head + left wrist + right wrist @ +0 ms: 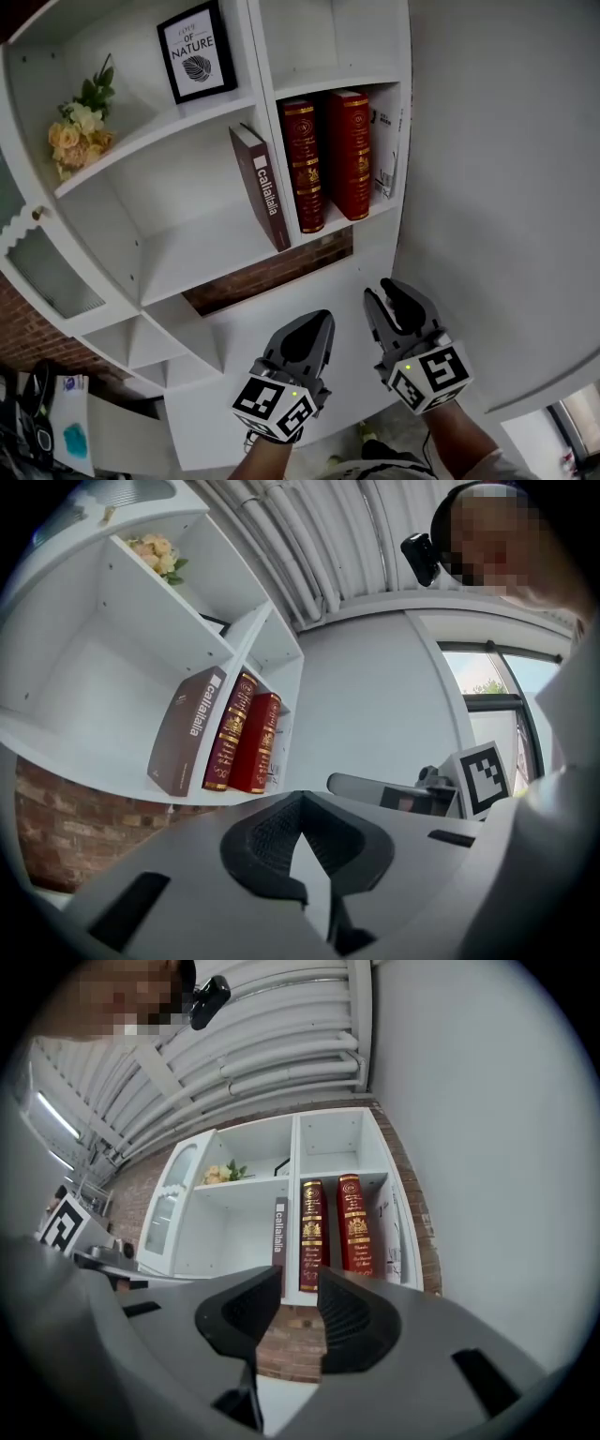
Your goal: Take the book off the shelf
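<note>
The white shelf holds three books. One brown book leans to the right in the left compartment, against the divider. Two red books stand upright, side by side, in the next compartment. Above there is one framed picture and one bunch of flowers. Both grippers are below the shelf, well apart from the books. The left gripper has its jaws together, empty. The right gripper has a narrow gap between its jaws, with nothing in it.
</note>
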